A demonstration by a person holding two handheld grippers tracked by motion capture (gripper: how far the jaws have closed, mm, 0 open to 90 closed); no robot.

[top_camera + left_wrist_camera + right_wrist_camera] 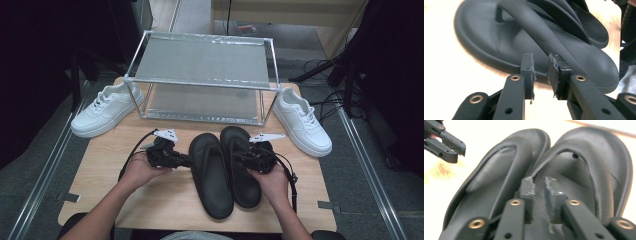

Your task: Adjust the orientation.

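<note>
Black flip-flops (225,167) side by side between left gripper (186,160) and right gripper (235,158), jaws slightly apart.

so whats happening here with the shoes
A person at a wooden table holds a tool in each hand, working on a pair of black flip-flops lying side by side. The left tool sits at the outer edge of the left flip-flop, jaws slightly apart with nothing between them. The right tool reaches over the right flip-flop, jaws also slightly apart near its strap. Neither is lifted. Two white sneakers flank a metal-framed rack behind.
</note>
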